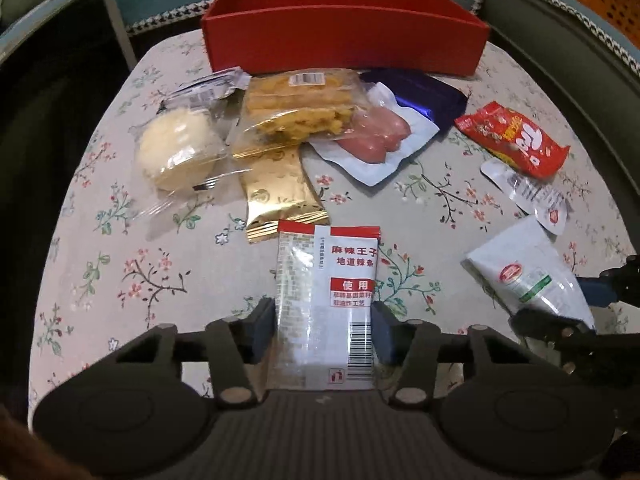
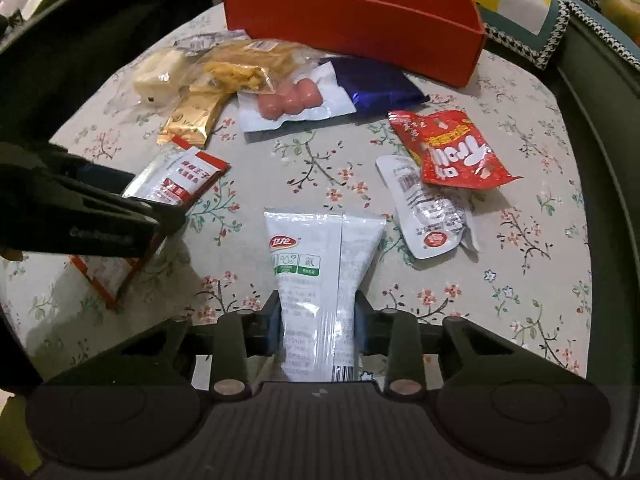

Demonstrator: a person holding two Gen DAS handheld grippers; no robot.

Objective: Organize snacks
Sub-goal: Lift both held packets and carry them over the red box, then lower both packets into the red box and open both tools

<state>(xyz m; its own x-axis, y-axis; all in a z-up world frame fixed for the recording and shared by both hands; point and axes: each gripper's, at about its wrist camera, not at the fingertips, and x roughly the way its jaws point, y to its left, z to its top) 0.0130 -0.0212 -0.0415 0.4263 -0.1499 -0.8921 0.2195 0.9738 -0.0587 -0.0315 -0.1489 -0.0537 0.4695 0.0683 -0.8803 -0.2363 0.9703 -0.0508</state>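
My left gripper [image 1: 322, 312] is shut on a white packet with red trim and a barcode [image 1: 328, 276], which lies on the floral tablecloth. My right gripper [image 2: 319, 304] is shut on a white packet with a green label [image 2: 320, 252], its sides pinched in between the pads. Each wrist view shows the other gripper at its edge: the right gripper [image 1: 568, 300] with its packet [image 1: 528, 276], and the left gripper [image 2: 140, 196] with its packet [image 2: 184, 180]. An open red box [image 1: 344, 36] [image 2: 352, 28] stands at the back of the table.
Between the grippers and the box lie a round pale pastry [image 1: 176, 152], a yellow cake pack [image 1: 296, 108], a gold packet [image 1: 280, 196], a sausage pack [image 1: 376, 136], a blue packet [image 1: 420, 96], a red packet [image 1: 516, 140] and a white sachet [image 1: 528, 196]. Cushions sit behind.
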